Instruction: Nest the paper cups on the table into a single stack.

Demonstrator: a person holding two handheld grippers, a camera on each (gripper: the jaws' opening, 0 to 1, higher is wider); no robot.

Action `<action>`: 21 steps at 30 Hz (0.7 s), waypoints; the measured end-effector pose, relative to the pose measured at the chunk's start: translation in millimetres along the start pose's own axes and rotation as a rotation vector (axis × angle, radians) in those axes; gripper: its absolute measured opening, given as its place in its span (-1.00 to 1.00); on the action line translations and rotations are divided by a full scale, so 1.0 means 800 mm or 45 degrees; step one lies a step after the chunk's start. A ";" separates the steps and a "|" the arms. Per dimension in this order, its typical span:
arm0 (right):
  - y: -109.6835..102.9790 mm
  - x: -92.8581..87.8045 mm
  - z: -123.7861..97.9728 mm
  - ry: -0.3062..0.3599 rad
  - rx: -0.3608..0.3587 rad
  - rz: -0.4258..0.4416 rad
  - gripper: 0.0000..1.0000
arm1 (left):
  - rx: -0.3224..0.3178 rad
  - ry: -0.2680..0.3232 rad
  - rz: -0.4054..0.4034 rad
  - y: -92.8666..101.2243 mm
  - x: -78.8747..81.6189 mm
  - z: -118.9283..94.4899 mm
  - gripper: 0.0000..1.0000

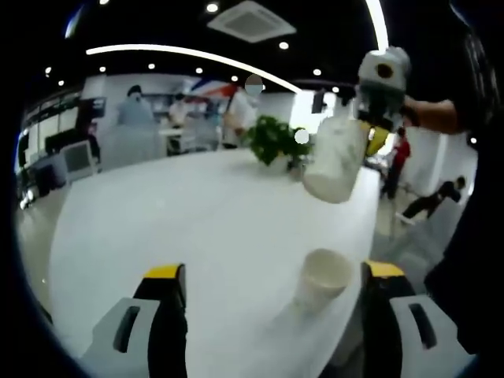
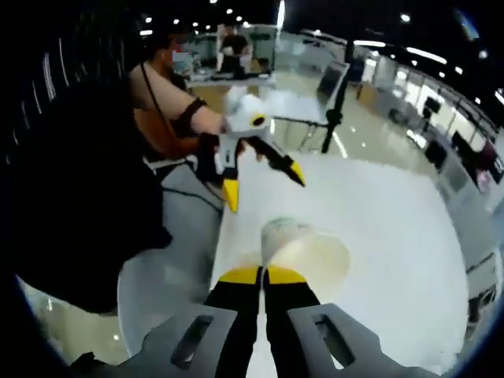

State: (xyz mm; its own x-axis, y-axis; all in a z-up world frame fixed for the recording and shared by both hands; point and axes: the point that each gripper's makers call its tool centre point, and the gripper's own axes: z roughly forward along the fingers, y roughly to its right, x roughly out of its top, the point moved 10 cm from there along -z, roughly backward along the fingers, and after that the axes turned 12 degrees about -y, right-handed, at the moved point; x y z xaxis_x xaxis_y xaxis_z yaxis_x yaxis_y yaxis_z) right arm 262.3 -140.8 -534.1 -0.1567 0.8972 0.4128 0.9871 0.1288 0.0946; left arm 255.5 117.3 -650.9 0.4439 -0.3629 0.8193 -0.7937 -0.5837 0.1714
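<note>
White paper is what I am handling, thin-walled and nearly weightless, so it will dent under a hard squeeze and tip at a nudge.

In the left gripper view, my left gripper (image 1: 268, 295) has its yellow-tipped jaws spread wide apart with nothing between them. One small white paper cup (image 1: 323, 278) stands upright on the white table (image 1: 181, 213), near the table's edge and just inside my right-hand jaw. Above it, the right gripper (image 1: 364, 138) comes in from the right carrying a second white paper cup (image 1: 335, 161), tilted and clear of the table.

In the right gripper view, my jaws are pressed together on the rim of that carried cup (image 2: 303, 252), its open mouth facing the camera. The left gripper (image 2: 264, 177) hangs beyond it, jaws splayed.

I judge the rim pinch the soundest hold: the rolled lip is the stiffest part. For nesting, the standing cup needs steadying low on its wall, lightly.
</note>
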 end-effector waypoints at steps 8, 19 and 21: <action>-0.015 0.006 0.015 -0.204 0.015 -0.222 -1.00 | -0.010 -0.012 -0.001 0.001 -0.004 0.004 0.81; -0.022 0.011 0.045 -0.374 0.012 -0.498 -1.00 | -0.023 -0.009 -0.020 0.003 -0.009 0.010 0.80; -0.024 0.011 0.052 -0.400 0.027 -0.533 -1.00 | -0.023 -0.005 -0.022 0.003 -0.009 0.010 0.80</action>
State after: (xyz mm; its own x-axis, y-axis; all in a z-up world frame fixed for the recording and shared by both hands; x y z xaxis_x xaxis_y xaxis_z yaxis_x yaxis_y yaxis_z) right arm 243.0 -117.8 -570.4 -0.5245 0.8499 0.0516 0.8428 0.5096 0.1735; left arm 253.4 112.7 -661.1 0.4591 -0.3555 0.8141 -0.7933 -0.5766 0.1956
